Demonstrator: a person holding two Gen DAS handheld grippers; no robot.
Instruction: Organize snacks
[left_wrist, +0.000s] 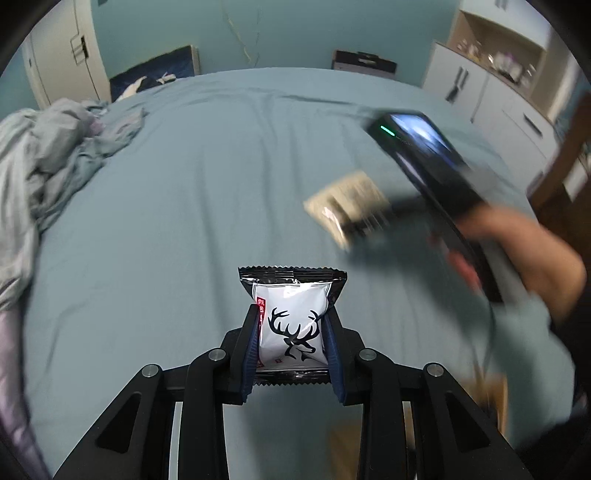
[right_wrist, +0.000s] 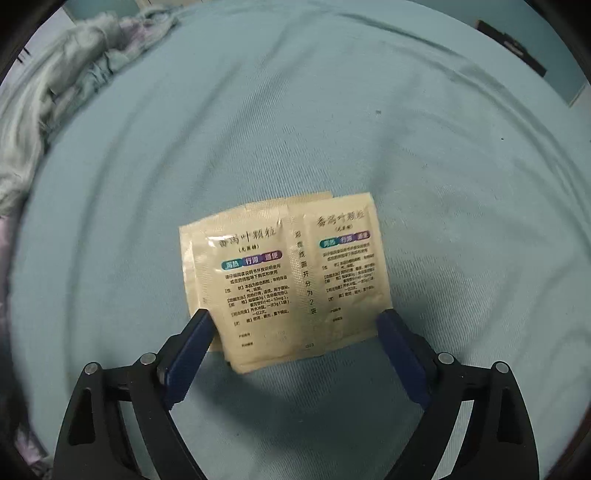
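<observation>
Your left gripper was clamped on a small white foil snack packet with black serrated edges and a black antlered deer head printed on it; its blue pads pressed the packet's two sides, and the packet stood upright between them above the pale blue bedsheet; your right gripper stood wide, its blue fingers either side of a flat beige twin sachet printed with Chinese text, which lay on the sheet; the left finger seemed to overlap the sachet's lower left corner, though I could not tell whether it touched; from the left wrist view that sachet and your right hand were smeared by blur; a crumpled grey-blue blanket lay heaped at the bed's left edge.
</observation>
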